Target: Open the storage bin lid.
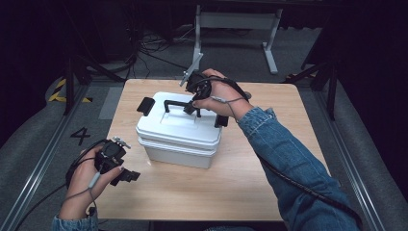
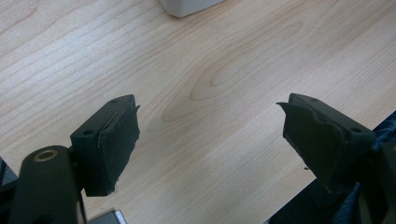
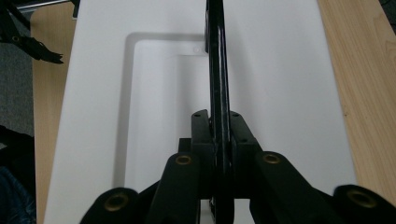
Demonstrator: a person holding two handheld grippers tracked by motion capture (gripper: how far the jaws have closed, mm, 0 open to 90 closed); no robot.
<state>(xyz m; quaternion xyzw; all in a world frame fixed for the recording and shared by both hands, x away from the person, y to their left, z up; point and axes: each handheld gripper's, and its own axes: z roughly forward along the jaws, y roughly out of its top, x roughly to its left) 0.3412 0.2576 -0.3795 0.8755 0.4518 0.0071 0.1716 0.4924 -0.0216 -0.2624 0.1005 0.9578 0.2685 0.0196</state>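
Nearest the lens, at the bottom of the right gripper view, the right gripper (image 3: 219,135) was seen pressed together on the thin black carrying handle (image 3: 217,65) of the white plastic lidded box (image 3: 289,84). In the high view that box (image 1: 179,130) sat at the centre of the frame on the pale wooden table (image 1: 240,183), with a black latch (image 1: 145,104) standing out at its upper left.

Should a lift be tried, the narrow handle could be twisted between the pads and the box swung, since the pinch seemed to be taken right of the handle's middle. If the latches were undone, the lid alone might be raised.

At lower left the left gripper (image 1: 126,174) was held spread over bare wood, near the table's front edge. Open room was left at lower right; the left edge lay closer.
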